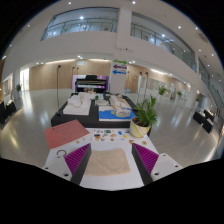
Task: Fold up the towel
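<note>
Towel (109, 161) flat between open hand-held gripper (110, 158) fingers — untouched

A large public atrium or lobby: glossy pale floor (180, 125), an upper gallery with glass balustrades (85, 25) at twelve o'clock, a black piano (88, 83) beyond a display table (75, 118), and a potted plant (145, 115) at two o'clock.

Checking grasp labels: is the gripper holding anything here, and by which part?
Nothing held. The gripper is open, its fingers apart over a beige folded towel lying flat on the white table between them.
</note>
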{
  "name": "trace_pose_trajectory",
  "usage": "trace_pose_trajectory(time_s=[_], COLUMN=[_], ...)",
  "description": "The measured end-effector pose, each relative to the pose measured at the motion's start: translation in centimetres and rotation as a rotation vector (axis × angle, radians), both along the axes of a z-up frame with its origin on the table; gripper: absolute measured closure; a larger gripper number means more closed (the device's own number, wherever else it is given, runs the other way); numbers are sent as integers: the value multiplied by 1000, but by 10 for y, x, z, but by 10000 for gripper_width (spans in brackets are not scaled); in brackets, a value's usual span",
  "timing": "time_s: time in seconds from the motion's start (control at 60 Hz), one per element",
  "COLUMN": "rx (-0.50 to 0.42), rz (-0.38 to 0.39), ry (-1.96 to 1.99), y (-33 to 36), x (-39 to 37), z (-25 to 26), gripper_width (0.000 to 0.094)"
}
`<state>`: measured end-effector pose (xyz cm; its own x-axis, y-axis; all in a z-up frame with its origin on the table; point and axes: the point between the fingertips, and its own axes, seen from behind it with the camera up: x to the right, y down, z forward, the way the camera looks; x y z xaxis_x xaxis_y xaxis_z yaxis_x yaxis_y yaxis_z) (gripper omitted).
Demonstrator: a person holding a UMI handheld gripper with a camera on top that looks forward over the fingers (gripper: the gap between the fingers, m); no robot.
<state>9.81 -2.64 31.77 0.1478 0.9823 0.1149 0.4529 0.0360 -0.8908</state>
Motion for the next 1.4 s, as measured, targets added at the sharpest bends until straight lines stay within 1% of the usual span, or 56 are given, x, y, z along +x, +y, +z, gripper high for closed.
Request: trace_pose_trajectory(time_s=[0.083, 0.167, 0.45, 0.6, 0.717, 0.9, 1.067, 1.15, 1.283, 1.4], rx=[2, 5, -36, -84, -89, -105, -109, -95, -41, -17], rz=[13, 28, 113, 134, 147, 145, 145, 147, 157, 153], ry=[-2, -13, -43, -83, -76, -102, -105, -105, -133, -172], y=[-10, -33, -107, -149, -173, -201, -217, -220, -220, -214], x=[5, 11, 14, 11, -2, -39, -82, -105, -128, -135], z=[1, -14, -57, -103, -138, -210, -257, -273, -299, -319], gripper_width=[82, 80, 83, 86, 83, 83, 85, 85, 107, 173])
